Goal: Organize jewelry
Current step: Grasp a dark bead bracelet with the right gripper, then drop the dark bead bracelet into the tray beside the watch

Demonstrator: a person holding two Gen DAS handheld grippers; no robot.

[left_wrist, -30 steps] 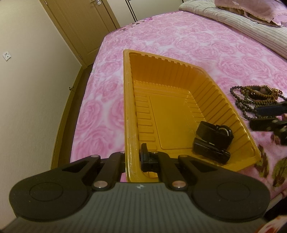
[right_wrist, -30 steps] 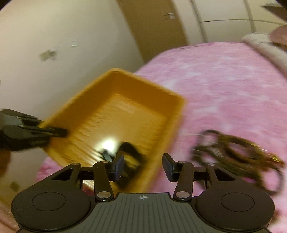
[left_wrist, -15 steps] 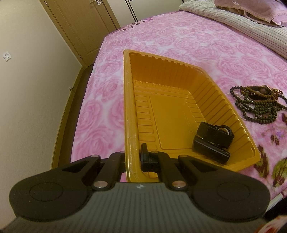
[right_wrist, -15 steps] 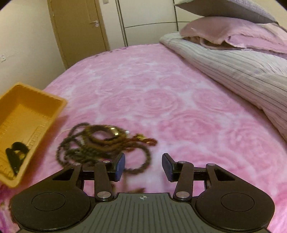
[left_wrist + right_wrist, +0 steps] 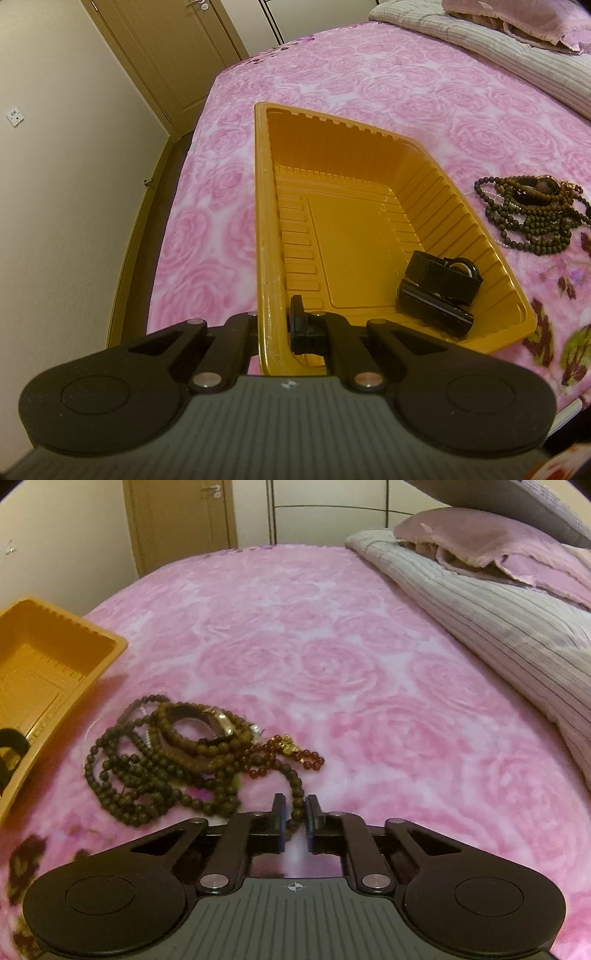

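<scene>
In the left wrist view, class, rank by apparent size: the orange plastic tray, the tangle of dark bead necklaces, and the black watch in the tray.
1. Orange plastic tray, by far the largest.
2. and 3. Tangle of dark bead necklaces and black watch: they look alike in size, and the watch lies nearer the camera, so I won't rank them.

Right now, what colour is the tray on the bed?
Orange-yellow; the tray shows best in the left wrist view.

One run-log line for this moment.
left gripper: clamps tray rim | right gripper: closing on bead strand | watch: in tray
</scene>
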